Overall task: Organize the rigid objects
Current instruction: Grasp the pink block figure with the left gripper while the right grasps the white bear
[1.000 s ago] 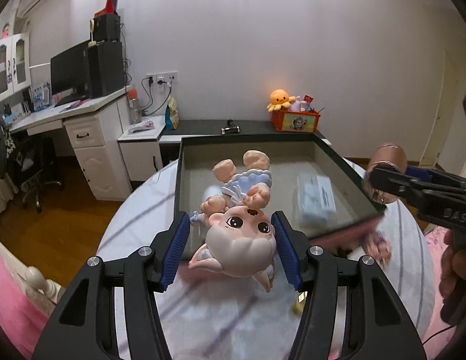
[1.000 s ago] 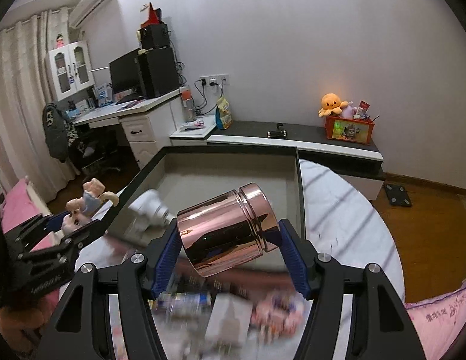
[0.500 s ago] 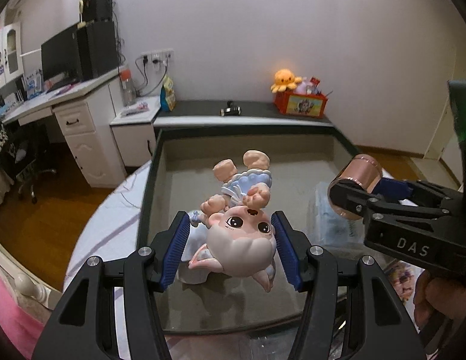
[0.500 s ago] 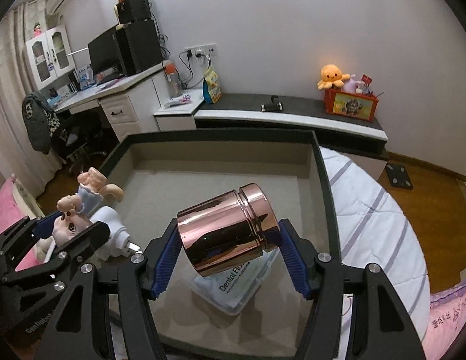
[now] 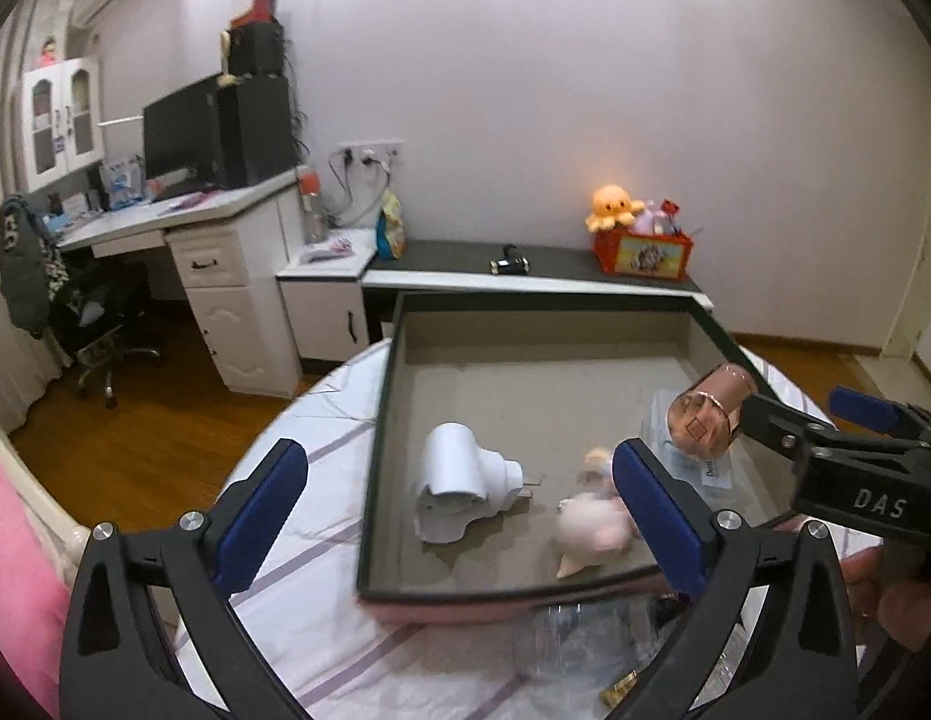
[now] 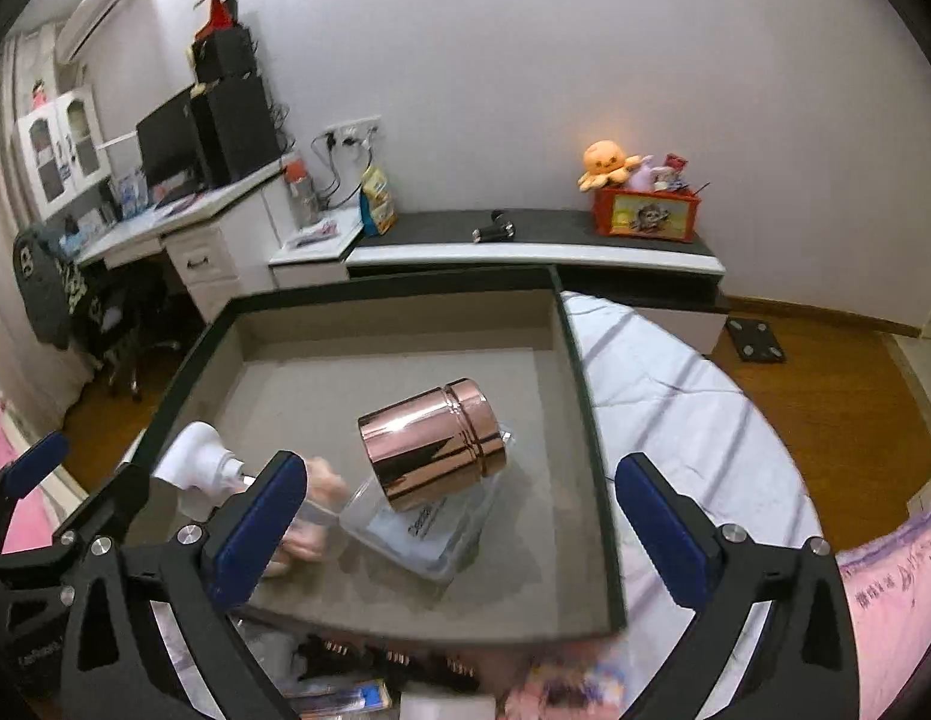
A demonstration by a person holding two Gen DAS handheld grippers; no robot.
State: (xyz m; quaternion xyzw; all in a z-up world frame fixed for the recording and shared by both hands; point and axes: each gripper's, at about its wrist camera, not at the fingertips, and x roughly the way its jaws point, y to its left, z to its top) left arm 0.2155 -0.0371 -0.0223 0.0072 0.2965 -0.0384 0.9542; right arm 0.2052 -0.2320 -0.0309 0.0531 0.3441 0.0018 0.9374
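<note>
Now both tongs — left, right — opening, angled downward.

Round table under a striped cloth.
A dark-rimmed tray lies on it; small clutter, blurred, lies on the cloth just in front of the tray's near edge.

- Orange plush octopus on a red box, on a low dark shelf by the wall.
- Small black object lying on that shelf.
- Monitor and black speaker on a white desk.
- Office chair on the wood floor.
- Wall sockets with cables.
</note>
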